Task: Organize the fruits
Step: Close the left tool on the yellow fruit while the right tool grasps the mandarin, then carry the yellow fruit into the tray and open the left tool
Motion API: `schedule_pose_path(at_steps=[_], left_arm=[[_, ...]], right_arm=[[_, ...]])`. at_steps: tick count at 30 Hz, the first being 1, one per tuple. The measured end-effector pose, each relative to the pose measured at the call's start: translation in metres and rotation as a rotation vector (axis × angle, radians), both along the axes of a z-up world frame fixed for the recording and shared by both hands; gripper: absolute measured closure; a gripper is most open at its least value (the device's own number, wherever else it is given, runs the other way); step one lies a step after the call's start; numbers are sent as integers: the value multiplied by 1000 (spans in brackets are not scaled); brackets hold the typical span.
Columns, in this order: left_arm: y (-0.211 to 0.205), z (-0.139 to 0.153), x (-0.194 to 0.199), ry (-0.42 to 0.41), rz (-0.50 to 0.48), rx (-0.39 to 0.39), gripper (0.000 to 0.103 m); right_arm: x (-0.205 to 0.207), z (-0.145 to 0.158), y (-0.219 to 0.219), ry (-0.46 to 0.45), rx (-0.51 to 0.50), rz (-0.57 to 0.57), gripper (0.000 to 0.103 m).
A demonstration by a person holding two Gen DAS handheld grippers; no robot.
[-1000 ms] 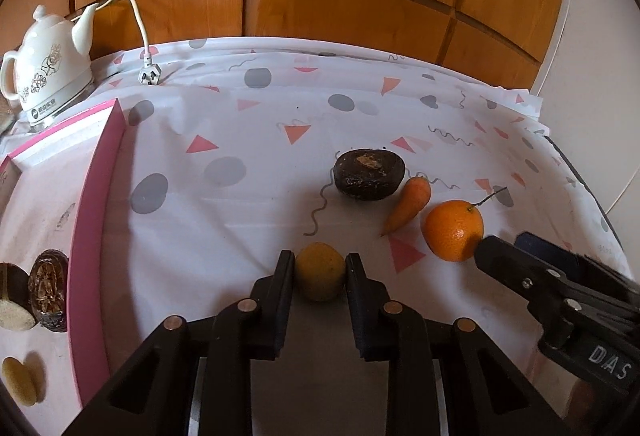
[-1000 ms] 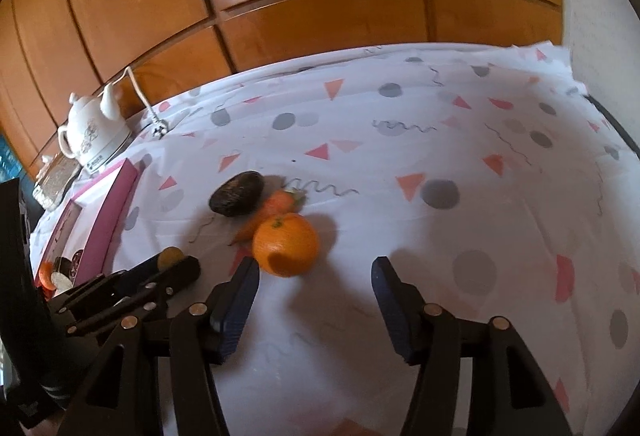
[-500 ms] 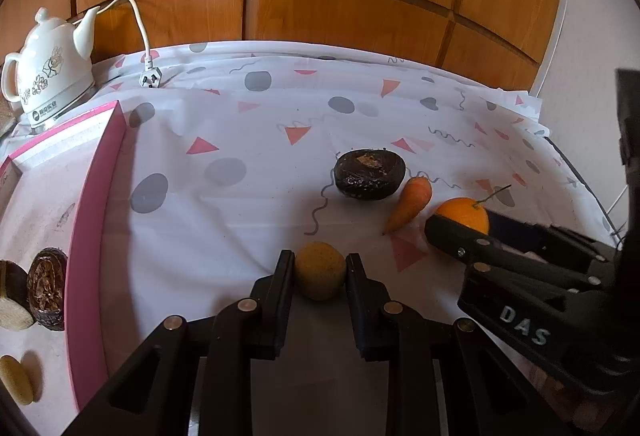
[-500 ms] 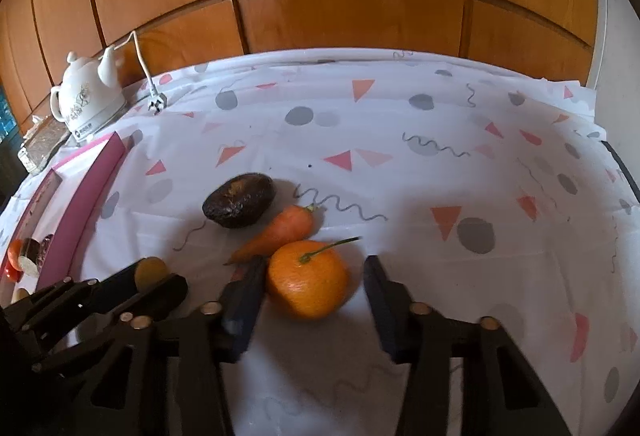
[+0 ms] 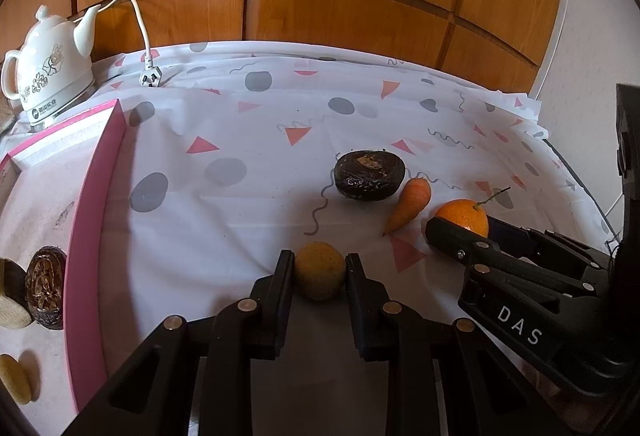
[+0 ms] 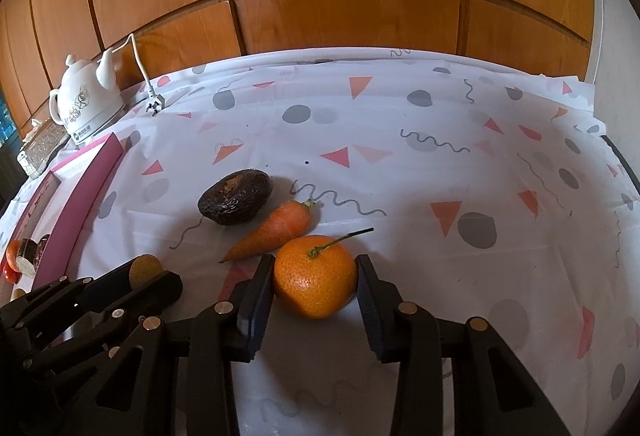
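Orange and yellow fruit, one gripper on each.

Left gripper is clamped tight on the small yellow fruit, both pads pressing its sides, down on the patterned cloth of the worktop. Over on the other side, the right gripper has just been closing its jaws round the orange, and now the left pad meets the peel while the right pad sits right at its edge, green stem poking up behind. Just beyond the orange lies the carrot, touching it, and past that the dark wrinkled avocado. Pink tray waits at the left edge with a few pieces already inside, white kettle standing behind it against the wooden panels.
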State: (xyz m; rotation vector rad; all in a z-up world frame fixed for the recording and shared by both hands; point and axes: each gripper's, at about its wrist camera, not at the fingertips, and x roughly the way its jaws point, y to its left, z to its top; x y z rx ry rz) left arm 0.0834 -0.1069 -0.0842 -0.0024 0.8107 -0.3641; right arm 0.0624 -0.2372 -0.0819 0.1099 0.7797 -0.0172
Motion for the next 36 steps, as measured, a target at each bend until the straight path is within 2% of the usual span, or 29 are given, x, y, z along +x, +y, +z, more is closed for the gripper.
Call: schedule_pose_path(at_steps=[11, 18, 27, 31, 36], left_arm=[[2, 8, -4, 9, 2, 7, 78], [11, 36, -18, -15, 4, -33, 78], [22, 58, -30, -34, 16, -60, 78], [38, 69, -33, -46, 34, -87, 78], [90, 87, -20, -41, 147, -154, 78]], right_arm=[[-1, 1, 1, 2, -22, -9, 63], [0, 1, 2, 3, -34, -9, 64], [-2, 1, 6, 5, -65, -11, 64], [-3, 2, 8, 5, -86, -10, 64], [-3, 2, 8, 7, -93, -7, 64]])
